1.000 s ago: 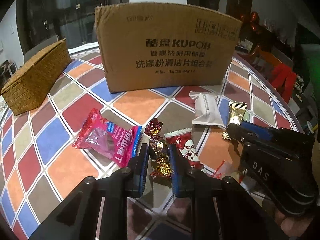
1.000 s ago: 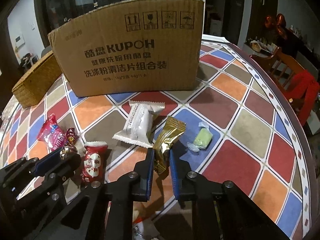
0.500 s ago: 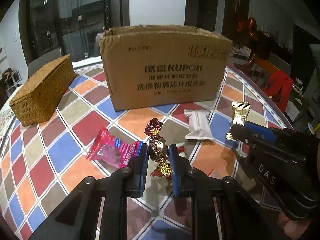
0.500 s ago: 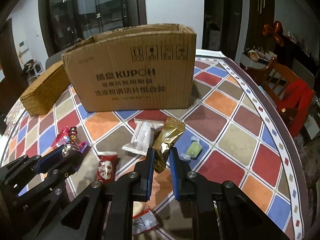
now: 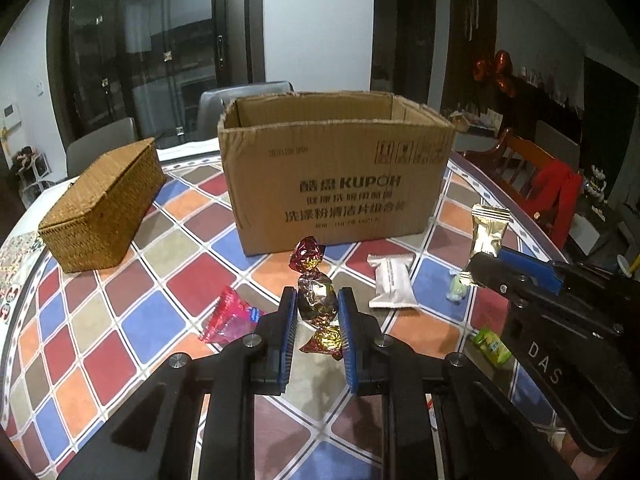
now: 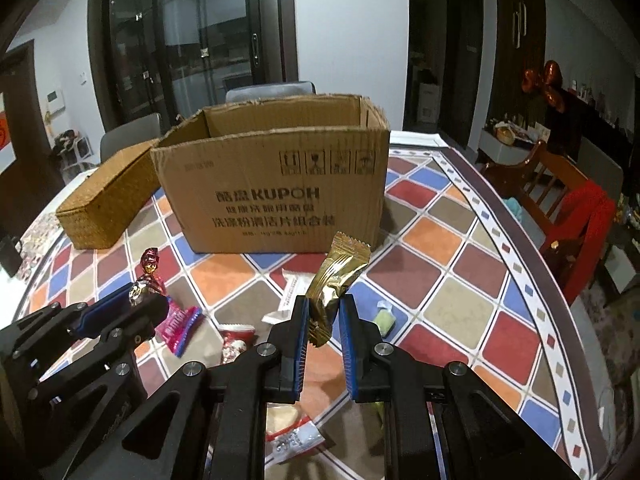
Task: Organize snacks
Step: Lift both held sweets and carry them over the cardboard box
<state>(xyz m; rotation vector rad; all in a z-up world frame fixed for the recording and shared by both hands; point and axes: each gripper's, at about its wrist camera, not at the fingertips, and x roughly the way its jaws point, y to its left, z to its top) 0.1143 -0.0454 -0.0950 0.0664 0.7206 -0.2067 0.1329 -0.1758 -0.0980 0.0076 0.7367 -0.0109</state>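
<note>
Both grippers raised off table since 1 s ago: left gripper (image 5: 318,312) lifts twist-wrapped candy (image 5: 316,300), right gripper (image 6: 323,320) gold packet (image 6: 334,280).

Support: we see a table (image 5: 132,320) tiled in coloured diamonds | Far side: cardboard box (image 5: 340,184), with woven basket (image 5: 104,208) to its left | Near side: we note a white packet (image 5: 392,284), pink wrapper (image 5: 230,316), pale green candy (image 6: 385,318), green sachet (image 5: 492,346), red-and-white packet (image 6: 236,342)
</note>
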